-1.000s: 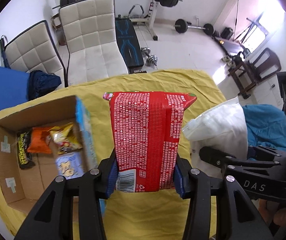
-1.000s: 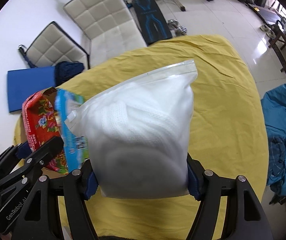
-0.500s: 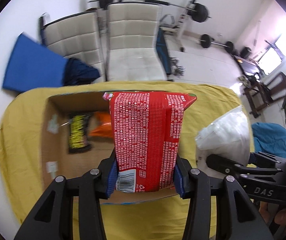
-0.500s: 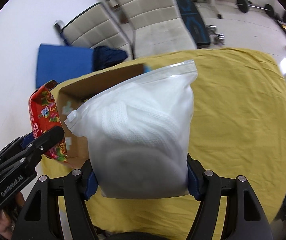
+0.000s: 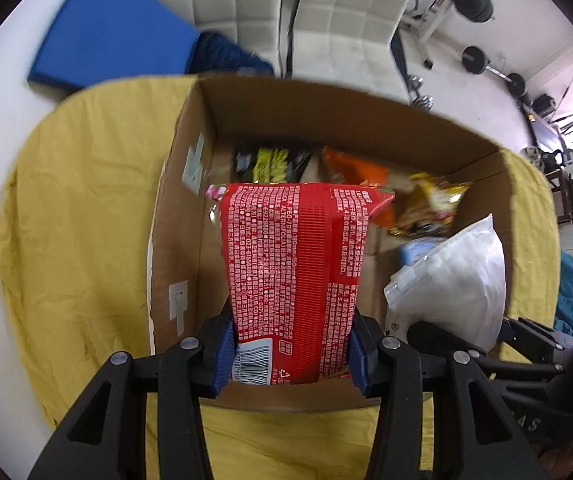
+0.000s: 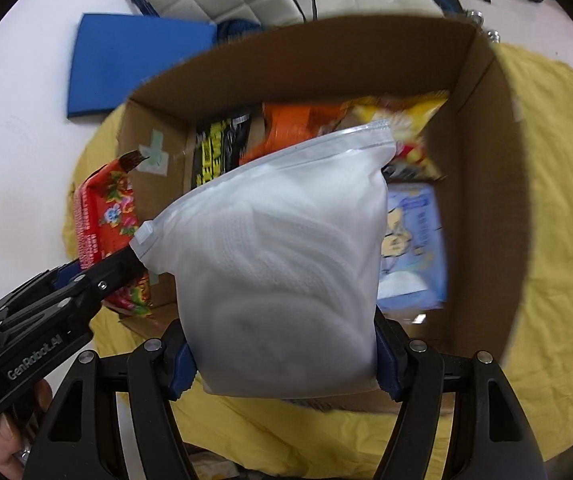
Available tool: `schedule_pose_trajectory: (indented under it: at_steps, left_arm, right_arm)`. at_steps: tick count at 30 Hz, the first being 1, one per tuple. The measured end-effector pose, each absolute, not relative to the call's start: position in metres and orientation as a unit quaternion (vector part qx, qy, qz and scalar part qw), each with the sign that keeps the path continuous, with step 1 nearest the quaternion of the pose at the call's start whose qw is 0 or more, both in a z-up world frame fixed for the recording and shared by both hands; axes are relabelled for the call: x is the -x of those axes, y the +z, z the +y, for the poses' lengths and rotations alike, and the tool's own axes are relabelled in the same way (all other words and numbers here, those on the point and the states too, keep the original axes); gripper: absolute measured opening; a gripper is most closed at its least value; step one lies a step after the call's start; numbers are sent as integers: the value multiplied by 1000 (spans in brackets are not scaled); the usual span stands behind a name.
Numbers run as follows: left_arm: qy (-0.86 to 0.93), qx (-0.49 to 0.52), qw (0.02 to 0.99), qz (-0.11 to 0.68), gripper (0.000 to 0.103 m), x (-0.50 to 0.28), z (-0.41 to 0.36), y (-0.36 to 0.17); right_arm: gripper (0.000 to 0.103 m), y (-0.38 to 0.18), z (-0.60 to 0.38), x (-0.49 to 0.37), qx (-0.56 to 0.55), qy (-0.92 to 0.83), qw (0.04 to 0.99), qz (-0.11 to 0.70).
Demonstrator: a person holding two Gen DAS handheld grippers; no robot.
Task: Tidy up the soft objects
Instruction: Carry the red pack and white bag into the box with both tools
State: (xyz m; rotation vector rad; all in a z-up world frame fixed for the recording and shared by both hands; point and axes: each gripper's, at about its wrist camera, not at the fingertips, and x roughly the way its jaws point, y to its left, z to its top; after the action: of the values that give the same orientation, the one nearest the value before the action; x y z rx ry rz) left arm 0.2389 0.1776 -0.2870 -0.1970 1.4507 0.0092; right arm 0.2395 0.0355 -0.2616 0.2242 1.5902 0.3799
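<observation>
left wrist view: left gripper (image 5: 291, 354) pinches the red packet (image 5: 292, 280) by its lower end, long axis upright, over the cardboard box (image 5: 350, 120) (snacks inside). right gripper (image 6: 284, 366) pinches the white zip bag (image 6: 282, 264), seal uppermost. best lowered into bare floor before letting go.

Both grippers swung over cardboard box (image 5: 338, 120), now much closer, filling both views; red packet (image 5: 294, 280) and white zip bag (image 6: 286, 272) now above its opening.
</observation>
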Motion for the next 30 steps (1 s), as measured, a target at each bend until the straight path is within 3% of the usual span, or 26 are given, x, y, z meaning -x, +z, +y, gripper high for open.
schedule_pose_trajectory:
  at_steps: [10,30]
  left_arm:
    - [-6,112,698,707,43,-242,187,-347]
    - [-14,68,650,756,46,-224,161,-417]
  right_arm:
    - [72,-331,56,-238,-102,155,644,742]
    - [78,-395,72,-252,-61,119,631,764]
